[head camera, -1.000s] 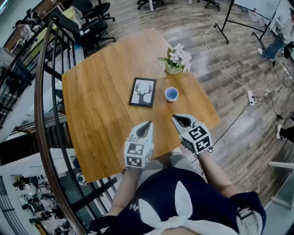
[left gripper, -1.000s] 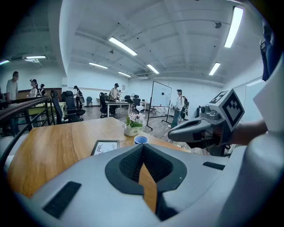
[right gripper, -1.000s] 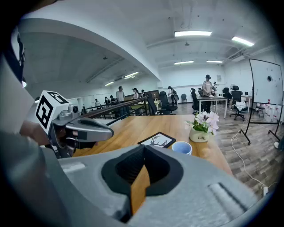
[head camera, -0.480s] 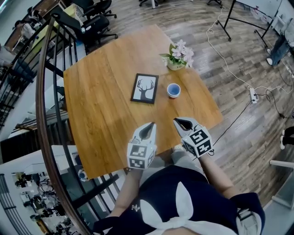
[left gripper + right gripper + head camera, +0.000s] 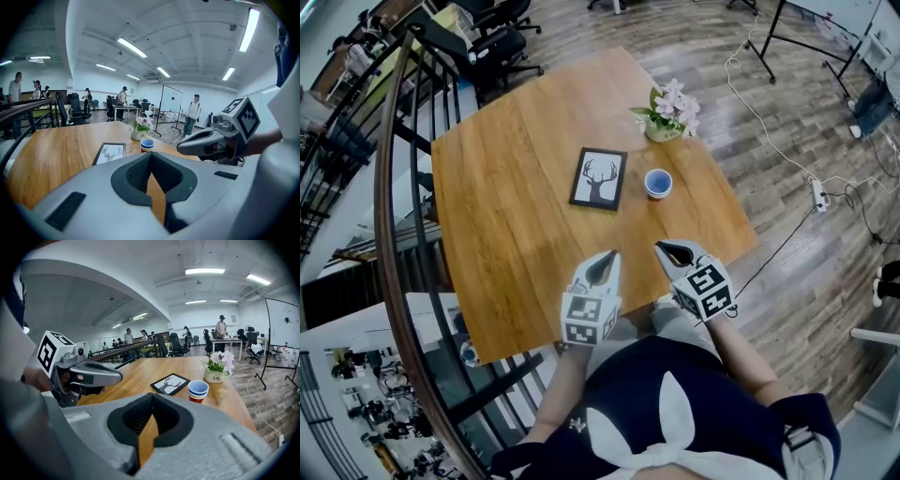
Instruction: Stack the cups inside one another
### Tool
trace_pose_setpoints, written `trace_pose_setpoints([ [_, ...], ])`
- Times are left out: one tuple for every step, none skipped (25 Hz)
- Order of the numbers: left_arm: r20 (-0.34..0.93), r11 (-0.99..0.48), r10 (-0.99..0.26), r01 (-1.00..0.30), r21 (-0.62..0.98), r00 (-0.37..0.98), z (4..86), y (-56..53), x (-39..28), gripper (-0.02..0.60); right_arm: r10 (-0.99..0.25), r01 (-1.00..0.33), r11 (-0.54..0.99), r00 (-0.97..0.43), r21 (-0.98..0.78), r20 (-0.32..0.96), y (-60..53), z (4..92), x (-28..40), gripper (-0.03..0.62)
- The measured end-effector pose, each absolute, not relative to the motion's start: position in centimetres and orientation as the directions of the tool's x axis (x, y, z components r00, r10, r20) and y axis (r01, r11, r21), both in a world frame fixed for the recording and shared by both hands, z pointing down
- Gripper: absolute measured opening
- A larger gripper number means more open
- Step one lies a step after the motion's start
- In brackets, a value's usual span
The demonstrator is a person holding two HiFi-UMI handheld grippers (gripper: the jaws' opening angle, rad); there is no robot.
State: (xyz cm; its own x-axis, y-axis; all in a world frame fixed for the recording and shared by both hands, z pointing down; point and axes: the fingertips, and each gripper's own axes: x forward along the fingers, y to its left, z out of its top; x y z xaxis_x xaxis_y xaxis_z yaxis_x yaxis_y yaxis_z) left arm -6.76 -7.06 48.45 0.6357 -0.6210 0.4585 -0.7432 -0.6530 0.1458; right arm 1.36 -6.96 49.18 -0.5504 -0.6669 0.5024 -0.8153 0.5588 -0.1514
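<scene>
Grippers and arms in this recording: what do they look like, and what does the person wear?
The left gripper and right gripper are light grey tapering shells with beak-like tips, lined with dark ribbed pads. Each carries a white cube printed with black square markers. No cables show on them. The person wears a dark navy top with a white tied bow.

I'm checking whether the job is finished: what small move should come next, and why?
Probably none on the cups: the cup stack looks nested as one pile beside the picture frame, with no loose cup in view. The left gripper and right gripper are shut and empty at the near edge of the table, so I'd simply draw them back.
</scene>
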Motion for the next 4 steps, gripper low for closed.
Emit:
trace_pose_setpoints([
  [0.459, -0.653, -0.621, -0.743, 0.146, 0.636, 48.46, -7.14, -6.76, 0.018, -0.666, -0.815, 0.559, -0.550, -0.152, 0.504, -7.06, 49.20, 1.35, -0.003],
  [0.460, -0.653, -0.620, -0.743, 0.145, 0.635, 48.46, -7.21, -6.77, 0.018, -0.665, -0.815, 0.559, -0.550, -0.152, 0.505, -7.13, 49.22, 1.34, -0.002],
  [0.462, -0.653, -0.620, -0.743, 0.145, 0.635, 48.46, -7.28, -6.79, 0.018, -0.664, -0.815, 0.559, -0.550, -0.153, 0.507, -7.20, 49.22, 1.32, -0.003],
  [0.463, -0.653, -0.619, -0.743, 0.144, 0.634, 48.46, -7.34, -6.81, 0.018, -0.663, -0.815, 0.559, -0.550, -0.153, 0.508, -7.26, 49.22, 1.29, -0.002],
])
